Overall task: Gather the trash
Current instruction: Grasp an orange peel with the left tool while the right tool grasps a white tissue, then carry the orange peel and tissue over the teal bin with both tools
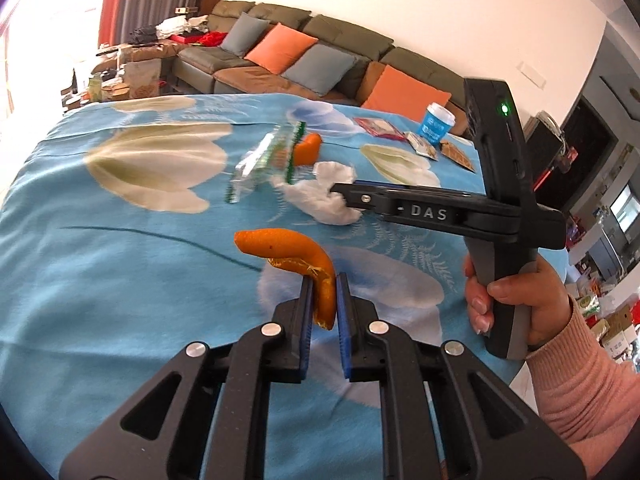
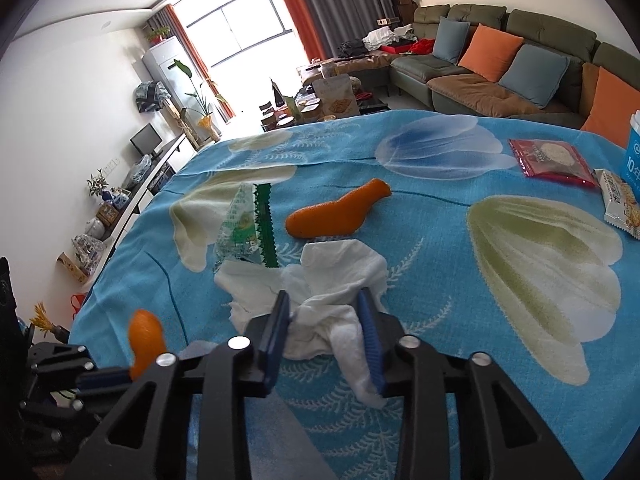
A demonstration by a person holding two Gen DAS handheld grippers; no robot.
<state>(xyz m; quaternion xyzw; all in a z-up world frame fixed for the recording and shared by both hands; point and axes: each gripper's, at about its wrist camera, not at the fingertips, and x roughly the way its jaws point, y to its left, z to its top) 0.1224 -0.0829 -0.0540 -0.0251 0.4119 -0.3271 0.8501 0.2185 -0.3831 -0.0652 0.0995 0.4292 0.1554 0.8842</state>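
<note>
My left gripper (image 1: 324, 284) is shut on a curled piece of orange peel (image 1: 288, 246), held a little above the blue flowered tablecloth (image 1: 120, 272). In the right wrist view the same peel (image 2: 146, 336) sticks up from the left gripper (image 2: 120, 376) at the lower left. My right gripper (image 2: 324, 300) is shut on a crumpled white tissue (image 2: 340, 276) that lies on the cloth. From the left wrist view, the right gripper (image 1: 340, 194) shows side-on, its tip in the tissue (image 1: 328, 196). A second orange peel (image 2: 336, 212) and a clear green-edged wrapper (image 2: 248, 224) lie just beyond the tissue.
A red snack packet (image 2: 552, 160), a cracker packet (image 2: 620, 204) and a blue paper cup (image 1: 436, 120) sit at the far right of the table. A person's hand (image 1: 516, 300) in a pink sleeve holds the right gripper's handle. A sofa (image 2: 480, 84) stands behind the table.
</note>
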